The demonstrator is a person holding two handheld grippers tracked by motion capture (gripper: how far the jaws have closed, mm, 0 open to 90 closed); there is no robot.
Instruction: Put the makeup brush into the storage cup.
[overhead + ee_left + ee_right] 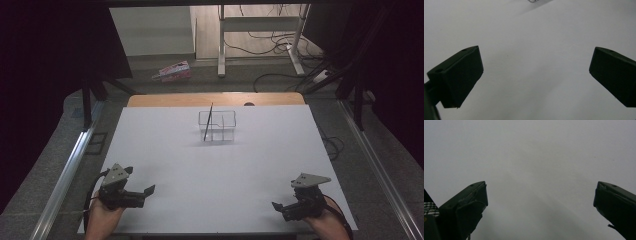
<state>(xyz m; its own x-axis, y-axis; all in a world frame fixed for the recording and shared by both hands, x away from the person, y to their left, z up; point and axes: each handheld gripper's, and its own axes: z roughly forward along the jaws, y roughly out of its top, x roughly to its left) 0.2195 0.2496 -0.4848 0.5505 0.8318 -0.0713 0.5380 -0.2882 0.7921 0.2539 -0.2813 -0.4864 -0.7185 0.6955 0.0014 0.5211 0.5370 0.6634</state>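
Both sets of jaws spread wide, holding nothing: left gripper (pixel 131 192), right gripper (pixel 295 206), low over the white tabletop (pixel 165 150). Clear organizer (pixel 217 125) with a thin dark rod (pixel 208 122) leaning in it sits well ahead of both, roughly between them. Likely risk: a fast reach knocks the light organizer or tips the rod. Left gripper view catches the organizer's edge (pixel 533 1) far beyond its jaws; high view gives the full layout.

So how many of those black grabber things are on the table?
2. The left gripper is at the table's near left corner and the right gripper at its near right corner, each held in a hand, fingers apart.
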